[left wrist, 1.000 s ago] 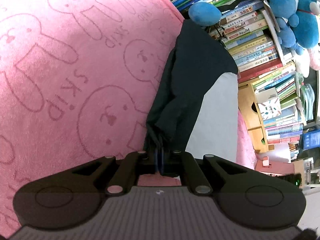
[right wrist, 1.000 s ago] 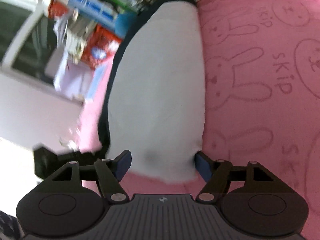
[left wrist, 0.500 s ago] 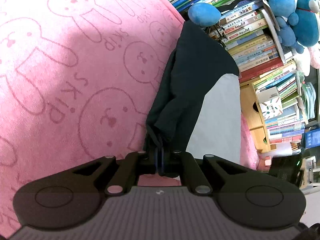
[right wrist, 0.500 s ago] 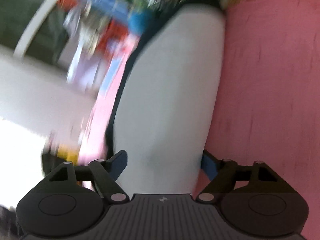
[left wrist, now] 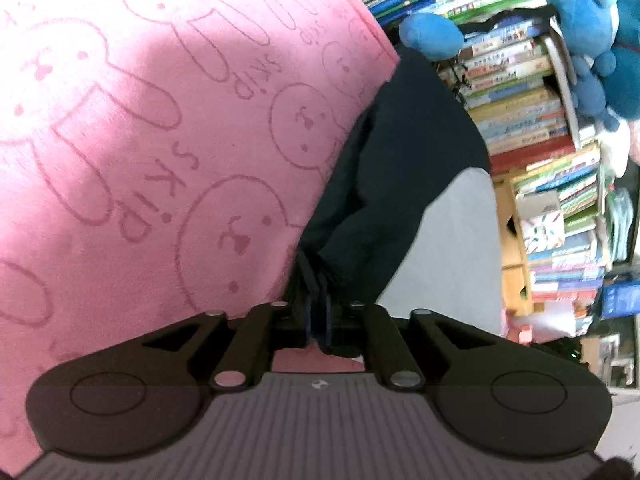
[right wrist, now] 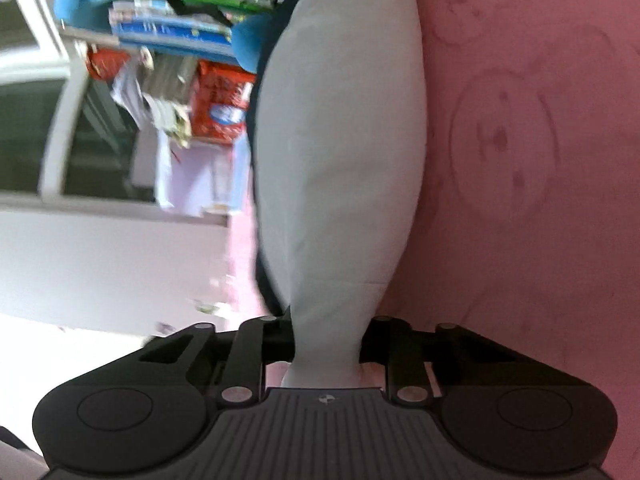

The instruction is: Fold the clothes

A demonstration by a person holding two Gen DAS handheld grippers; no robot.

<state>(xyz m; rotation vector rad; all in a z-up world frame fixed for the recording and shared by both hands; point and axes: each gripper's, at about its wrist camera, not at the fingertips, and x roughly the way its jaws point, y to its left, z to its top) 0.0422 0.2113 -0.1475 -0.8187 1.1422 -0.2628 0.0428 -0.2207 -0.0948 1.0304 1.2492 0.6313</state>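
Left wrist view: unchanged, the left gripper (left wrist: 318, 320) is pinching the navy-and-grey garment (left wrist: 404, 184) lying on the pink blanket (left wrist: 120, 140) printed "SKIP"; book stacks (left wrist: 516, 92) are standing beyond.

Right wrist view: the right gripper (right wrist: 326, 344), spread earlier, is now clamping the garment's (right wrist: 340, 152) bunched grey end.

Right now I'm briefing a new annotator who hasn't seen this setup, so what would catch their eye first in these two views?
The pink bunny-print blanket fills the left wrist view, printed with "SKIP". On it lies a black and grey garment: the left hand-held gripper is shut on its bunched black end, the right hand-held gripper pinches its grey end. Behind, crammed bookshelves with a blue plush toy crowd the upper right.
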